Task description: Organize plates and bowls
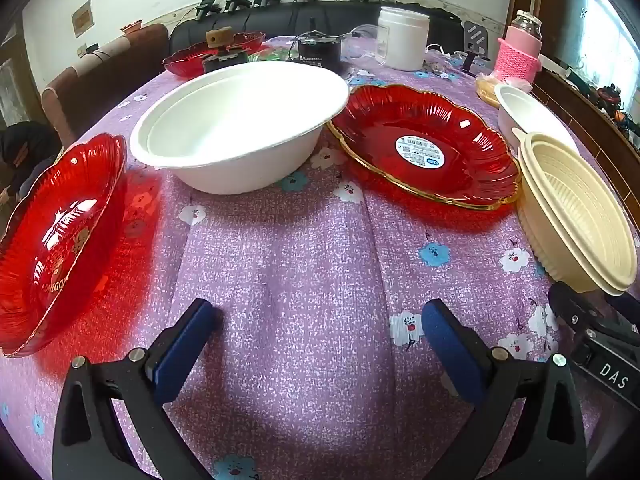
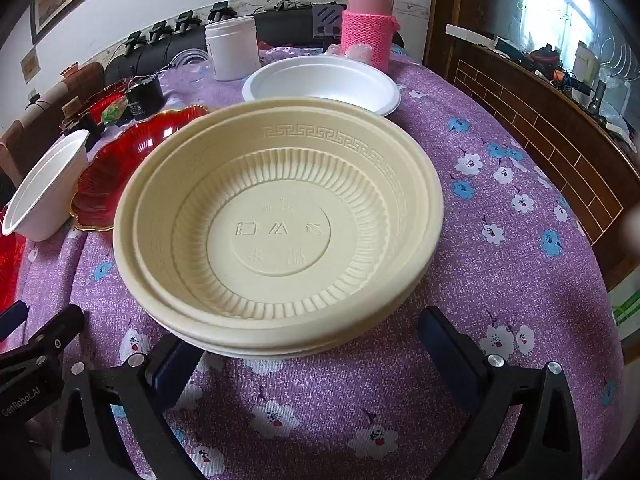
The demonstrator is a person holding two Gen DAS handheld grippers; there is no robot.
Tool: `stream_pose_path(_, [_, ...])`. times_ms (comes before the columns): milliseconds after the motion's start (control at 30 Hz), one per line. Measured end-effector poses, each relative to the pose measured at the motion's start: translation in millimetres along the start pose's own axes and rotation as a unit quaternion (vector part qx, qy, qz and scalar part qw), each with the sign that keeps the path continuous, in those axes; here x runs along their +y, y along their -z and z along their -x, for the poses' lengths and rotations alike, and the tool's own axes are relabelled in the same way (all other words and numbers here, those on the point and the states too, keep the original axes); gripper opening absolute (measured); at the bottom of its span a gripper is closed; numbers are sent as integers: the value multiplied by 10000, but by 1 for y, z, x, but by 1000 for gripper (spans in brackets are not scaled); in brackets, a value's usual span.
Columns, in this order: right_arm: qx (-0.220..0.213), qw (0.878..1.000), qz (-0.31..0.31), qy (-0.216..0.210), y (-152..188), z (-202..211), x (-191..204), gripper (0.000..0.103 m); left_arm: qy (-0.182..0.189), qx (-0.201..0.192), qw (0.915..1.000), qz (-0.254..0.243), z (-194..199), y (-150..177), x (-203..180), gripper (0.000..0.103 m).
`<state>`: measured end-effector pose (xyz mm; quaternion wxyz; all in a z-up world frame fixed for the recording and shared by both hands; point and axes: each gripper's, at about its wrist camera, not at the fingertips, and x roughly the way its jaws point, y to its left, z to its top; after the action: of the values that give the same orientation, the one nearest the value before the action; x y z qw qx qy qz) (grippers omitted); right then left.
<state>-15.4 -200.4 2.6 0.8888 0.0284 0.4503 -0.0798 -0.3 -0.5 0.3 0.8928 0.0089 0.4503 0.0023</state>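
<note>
Right wrist | right claw open | cream bowl just ahead

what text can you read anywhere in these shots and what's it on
"DAS": white letters on the right tool's black arm, seen from the left wrist.
"GenRobot.AI": on the left tool's black arm, seen from the right wrist.
Sticker on the gold-rimmed red plate: too small to read.
Embossed marks in the cream bowl: not legible.
Gold lettering in the near red plate: only partly visible, unreadable.

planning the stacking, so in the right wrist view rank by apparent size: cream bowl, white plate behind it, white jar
1. cream bowl, though it is nearest the camera
2. white plate
3. white jar, farthest back, so its true size is unsure
</note>
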Motion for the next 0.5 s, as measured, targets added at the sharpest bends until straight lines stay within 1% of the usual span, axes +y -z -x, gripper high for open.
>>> stream_pose_path(500, [10,10000,8,9,0,0,0,102,40,31,10000,33,0,0,0,103])
